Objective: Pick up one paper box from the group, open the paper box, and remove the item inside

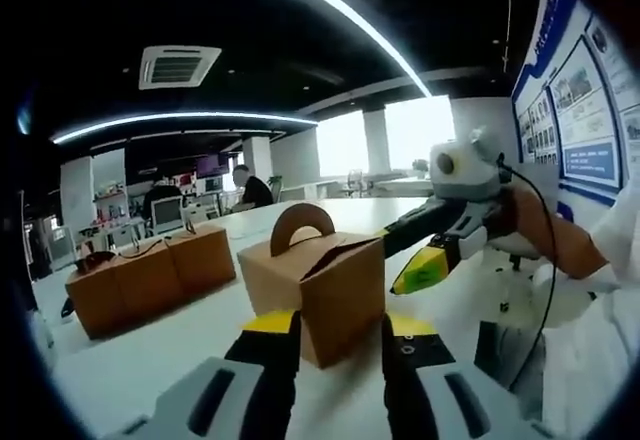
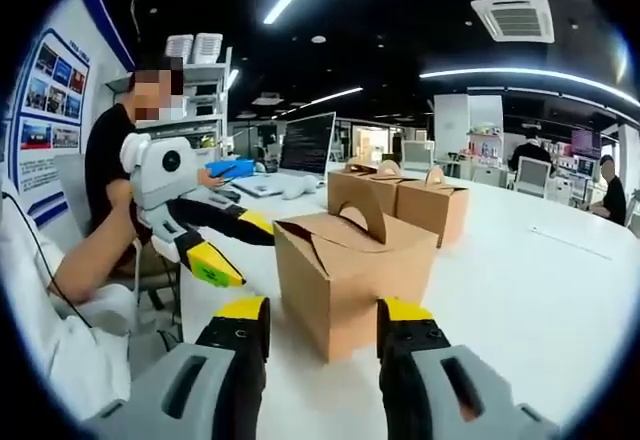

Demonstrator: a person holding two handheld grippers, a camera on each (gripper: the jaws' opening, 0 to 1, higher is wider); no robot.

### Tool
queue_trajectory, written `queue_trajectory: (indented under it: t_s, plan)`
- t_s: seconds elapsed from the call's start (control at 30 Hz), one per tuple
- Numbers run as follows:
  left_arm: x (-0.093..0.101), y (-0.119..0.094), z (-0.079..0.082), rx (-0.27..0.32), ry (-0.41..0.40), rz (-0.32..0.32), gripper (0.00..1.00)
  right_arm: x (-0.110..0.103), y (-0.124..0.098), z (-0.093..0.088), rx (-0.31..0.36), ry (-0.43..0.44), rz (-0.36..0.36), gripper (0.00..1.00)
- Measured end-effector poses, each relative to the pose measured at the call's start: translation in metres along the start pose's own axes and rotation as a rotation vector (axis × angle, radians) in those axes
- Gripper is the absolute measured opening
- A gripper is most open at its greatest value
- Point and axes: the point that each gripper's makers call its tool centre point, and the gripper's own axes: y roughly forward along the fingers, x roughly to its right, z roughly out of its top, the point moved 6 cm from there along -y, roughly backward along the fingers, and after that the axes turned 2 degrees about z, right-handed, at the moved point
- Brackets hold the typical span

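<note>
White bench [image 2: 520, 290] carried the paper box [image 2: 340, 265]; both grippers' fingers [image 1: 270, 355] stood open, empty, so one should pinch the handle [image 2: 372, 222] squarely before lifting.

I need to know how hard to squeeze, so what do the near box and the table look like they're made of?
Box: brown kraft card, it seems, matte, with folded flaps and a cut-out handle. Table: smooth white top with a slight sheen, perhaps laminate; the look leaves it open.

Bright ceiling strips (window glare), fisheye-warped edges
</note>
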Motion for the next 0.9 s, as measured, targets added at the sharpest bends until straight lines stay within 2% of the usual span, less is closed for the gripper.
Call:
queue_trajectory:
  t_s: [0.63, 0.9]
  plan:
    - [0.004, -0.001, 0.0, -0.002, -0.001, -0.017, 0.32, 0.004, 0.0, -0.001, -0.012, -0.006, -0.004, 0.45]
    - [-0.005, -0.009, 0.006, 0.012, -0.017, 0.016, 0.32, 0.006, -0.003, 0.001, -0.014, -0.005, -0.001, 0.44]
